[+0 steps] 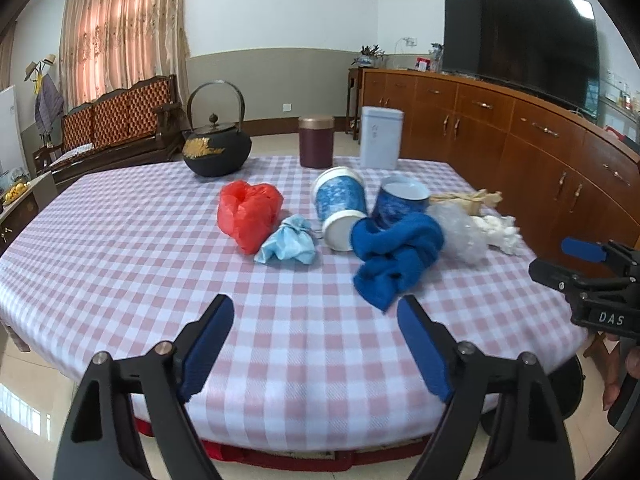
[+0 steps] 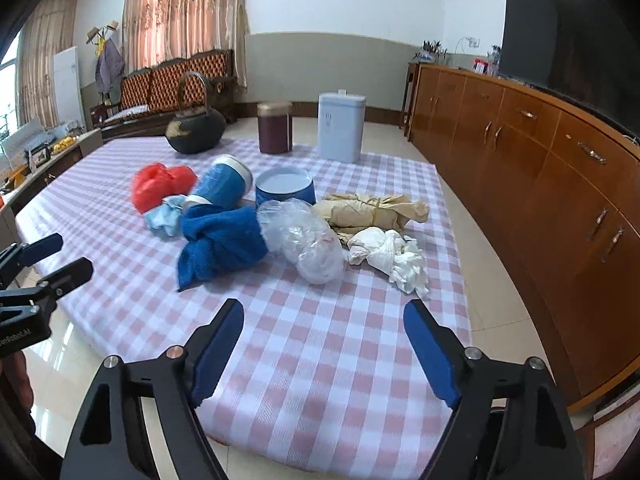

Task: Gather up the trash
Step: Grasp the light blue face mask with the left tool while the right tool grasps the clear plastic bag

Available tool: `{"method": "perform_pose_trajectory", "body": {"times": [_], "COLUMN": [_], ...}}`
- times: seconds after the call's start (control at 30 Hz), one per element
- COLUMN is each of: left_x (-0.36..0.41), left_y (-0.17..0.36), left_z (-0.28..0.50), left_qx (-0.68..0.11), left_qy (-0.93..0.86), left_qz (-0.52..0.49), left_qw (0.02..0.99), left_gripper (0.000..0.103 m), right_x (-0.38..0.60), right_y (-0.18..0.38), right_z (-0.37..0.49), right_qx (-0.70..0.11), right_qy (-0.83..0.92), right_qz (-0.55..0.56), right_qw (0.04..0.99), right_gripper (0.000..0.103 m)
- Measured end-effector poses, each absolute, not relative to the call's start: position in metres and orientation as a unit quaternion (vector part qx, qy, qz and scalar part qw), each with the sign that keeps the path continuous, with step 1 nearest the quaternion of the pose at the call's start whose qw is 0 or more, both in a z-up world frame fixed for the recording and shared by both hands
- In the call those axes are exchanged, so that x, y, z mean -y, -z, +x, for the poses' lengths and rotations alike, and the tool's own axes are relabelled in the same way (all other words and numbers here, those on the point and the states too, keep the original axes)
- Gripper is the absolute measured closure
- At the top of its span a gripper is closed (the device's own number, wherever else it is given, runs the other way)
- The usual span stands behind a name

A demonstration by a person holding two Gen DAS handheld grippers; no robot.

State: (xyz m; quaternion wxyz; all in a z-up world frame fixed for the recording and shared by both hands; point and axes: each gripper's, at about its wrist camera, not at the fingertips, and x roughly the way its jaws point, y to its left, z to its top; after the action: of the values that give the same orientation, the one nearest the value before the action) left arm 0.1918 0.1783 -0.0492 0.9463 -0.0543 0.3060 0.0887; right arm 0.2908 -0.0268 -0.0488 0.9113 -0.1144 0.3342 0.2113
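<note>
Trash lies in a row across the checked table (image 1: 160,264): a red plastic bag (image 1: 248,214), a light blue crumpled wad (image 1: 289,242), a tipped blue paper cup (image 1: 340,210), an upright blue cup (image 1: 400,202), a knotted blue cloth (image 1: 396,256), a clear plastic bag (image 2: 304,240), a tan paper bundle (image 2: 368,210) and white crumpled tissue (image 2: 394,258). My left gripper (image 1: 316,340) is open and empty above the near table edge, short of the cloth. My right gripper (image 2: 324,344) is open and empty, short of the clear bag; it also shows in the left wrist view (image 1: 568,260).
A black teapot (image 1: 216,148), a maroon canister (image 1: 316,142) and a white tin (image 1: 380,138) stand at the table's far edge. A wooden sideboard (image 2: 540,168) with a TV runs along the right. A sofa (image 1: 120,120) stands behind.
</note>
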Motion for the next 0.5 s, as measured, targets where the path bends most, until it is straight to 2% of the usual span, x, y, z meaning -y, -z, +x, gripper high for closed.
{"method": "perform_pose_trajectory", "body": {"times": [0.2,0.33,0.5], "left_x": [-0.196,-0.206,-0.211], "left_y": [0.065,0.072,0.075], "left_z": [0.228,0.251,0.272], "left_qx": [-0.325,-0.339,-0.345], "left_qy": [-0.091,-0.088,-0.085], "left_qz": [-0.058,-0.062,-0.067], "left_qw": [0.939,0.935,0.932], "left_gripper": [0.019,0.024,0.024], "right_x": [0.003,-0.009,-0.022], "right_y": [0.067,0.078,0.087], "right_z": [0.334,0.355,0.378], "right_qx": [-0.351,-0.361,-0.372], "right_qy": [-0.216,-0.217,-0.217], "right_qz": [-0.134,-0.15,-0.151], "right_qw": [0.901,0.894,0.89], "right_gripper": [0.023,0.024,0.032]}}
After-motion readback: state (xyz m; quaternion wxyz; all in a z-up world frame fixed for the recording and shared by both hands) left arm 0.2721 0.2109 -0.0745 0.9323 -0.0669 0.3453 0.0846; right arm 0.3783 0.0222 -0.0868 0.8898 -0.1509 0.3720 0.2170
